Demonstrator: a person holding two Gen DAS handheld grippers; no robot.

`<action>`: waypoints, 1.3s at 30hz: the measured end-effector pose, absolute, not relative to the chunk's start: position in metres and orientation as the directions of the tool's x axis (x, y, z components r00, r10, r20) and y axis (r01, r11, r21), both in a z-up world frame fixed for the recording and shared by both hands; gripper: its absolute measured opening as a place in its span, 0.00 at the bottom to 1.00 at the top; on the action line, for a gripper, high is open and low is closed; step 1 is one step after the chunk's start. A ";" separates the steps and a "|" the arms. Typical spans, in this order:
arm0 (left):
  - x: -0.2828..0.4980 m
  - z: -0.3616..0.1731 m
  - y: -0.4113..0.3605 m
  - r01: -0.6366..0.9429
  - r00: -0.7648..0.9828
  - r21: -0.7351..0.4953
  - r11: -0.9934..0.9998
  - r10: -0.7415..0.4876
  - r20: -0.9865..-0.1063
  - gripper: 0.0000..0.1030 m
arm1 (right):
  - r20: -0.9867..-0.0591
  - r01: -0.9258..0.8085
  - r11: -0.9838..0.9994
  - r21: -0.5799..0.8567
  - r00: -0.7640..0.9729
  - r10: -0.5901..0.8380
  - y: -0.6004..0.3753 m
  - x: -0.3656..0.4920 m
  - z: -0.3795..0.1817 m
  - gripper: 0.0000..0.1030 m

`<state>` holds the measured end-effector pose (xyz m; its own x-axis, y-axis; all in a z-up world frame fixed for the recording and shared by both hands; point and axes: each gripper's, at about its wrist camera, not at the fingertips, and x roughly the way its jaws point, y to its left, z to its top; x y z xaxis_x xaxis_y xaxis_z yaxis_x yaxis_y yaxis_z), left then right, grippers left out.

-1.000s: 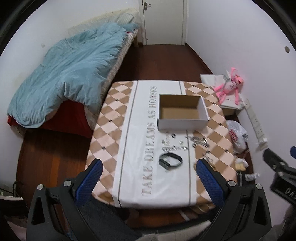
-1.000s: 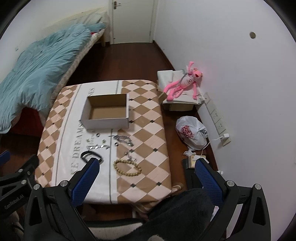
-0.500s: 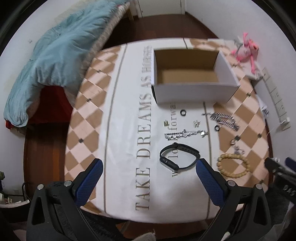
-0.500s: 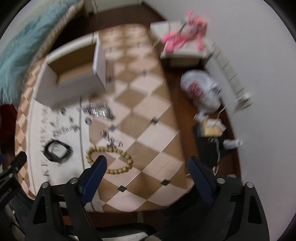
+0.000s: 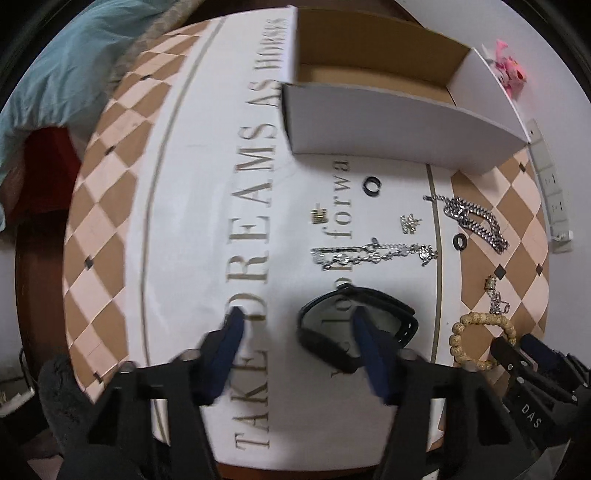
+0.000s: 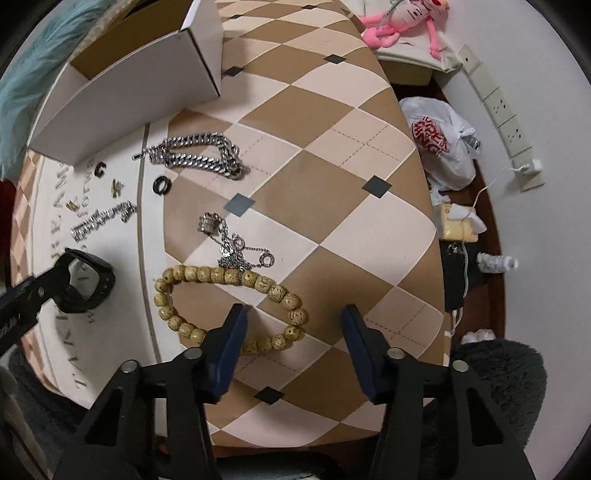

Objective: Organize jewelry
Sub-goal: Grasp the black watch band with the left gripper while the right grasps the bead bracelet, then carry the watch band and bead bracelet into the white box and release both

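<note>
Jewelry lies on a checkered tablecloth [image 5: 110, 206] in front of an open white cardboard box [image 5: 388, 125]. My left gripper [image 5: 297, 319] is open and low over the cloth, its right finger over a black wristband [image 5: 391, 314]. My right gripper [image 6: 293, 317] is open, straddling the near right part of a wooden bead bracelet [image 6: 192, 275]. A heavy silver chain [image 6: 199, 155], a thin sparkly bracelet [image 5: 369, 253], two black rings [image 6: 162, 183], small charms [image 5: 410, 223] and a thin necklace with rings [image 6: 232, 247] lie between. The box [image 6: 140, 85] looks empty.
A bed with a blue duvet [image 5: 55, 66] is at the left. On the floor to the right are a pink plush toy [image 6: 402, 18], a white plastic bag [image 6: 439, 140] and a power strip [image 6: 498, 107]. The table's near edge is just under the grippers.
Both grippers have dropped down and forward towards the table. The left now reaches the black wristband, the right the bead bracelet. Both jaw gaps look narrower than before.
</note>
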<state>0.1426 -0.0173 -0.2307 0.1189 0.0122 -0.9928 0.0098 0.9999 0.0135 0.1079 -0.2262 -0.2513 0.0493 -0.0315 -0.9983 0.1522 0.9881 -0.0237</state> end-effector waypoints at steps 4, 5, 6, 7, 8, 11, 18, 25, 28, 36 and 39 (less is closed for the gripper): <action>0.137 -0.242 -0.026 0.050 0.119 0.026 0.998 0.020 -0.993 0.14 | -0.997 0.147 0.989 -0.025 0.070 -0.036 -0.221 0.106 -0.247 0.21; 0.134 -0.242 -0.028 0.064 0.133 0.036 0.997 0.027 -0.991 0.14 | -0.997 0.147 0.989 -0.025 0.074 -0.036 -0.220 0.105 -0.247 0.10; 0.130 -0.242 -0.031 0.074 0.143 0.046 0.996 0.035 -0.989 0.14 | -0.996 0.144 0.989 -0.026 0.080 -0.038 -0.218 0.104 -0.246 0.10; 0.127 -0.242 -0.032 0.080 0.152 0.050 0.996 0.038 -0.988 0.14 | -0.996 0.140 0.990 -0.027 0.086 -0.039 -0.217 0.105 -0.246 0.10; 0.124 -0.241 -0.033 0.084 0.162 0.055 0.995 0.041 -0.986 0.13 | -0.995 0.136 0.990 -0.024 0.091 -0.037 -0.215 0.105 -0.245 0.09; 0.114 -0.239 -0.036 0.089 0.190 0.078 0.993 0.060 -0.980 0.08 | -0.995 0.134 0.991 -0.002 0.099 -0.016 -0.208 0.102 -0.242 0.09; 0.096 -0.217 -0.042 0.089 0.241 0.098 0.991 0.074 -0.968 0.06 | -0.989 0.118 0.992 0.053 0.143 0.036 -0.193 0.091 -0.224 0.09; 0.099 -0.186 -0.038 0.086 0.279 0.067 0.994 0.040 -0.960 0.06 | -0.970 0.102 0.990 0.100 0.231 0.074 -0.185 0.086 -0.184 0.09; 0.100 -0.171 -0.035 0.088 0.308 0.051 0.995 0.021 -0.951 0.06 | -0.961 0.090 0.989 0.118 0.261 0.091 -0.185 0.089 -0.170 0.09; 0.129 -0.134 -0.015 0.083 0.375 -0.003 0.997 -0.034 -0.926 0.06 | -0.926 0.041 0.980 0.194 0.337 0.169 -0.191 0.107 -0.120 0.09; 0.143 -0.119 -0.013 0.080 0.395 -0.032 0.996 -0.062 -0.916 0.06 | -0.905 0.016 0.974 0.224 0.375 0.202 -0.191 0.119 -0.097 0.09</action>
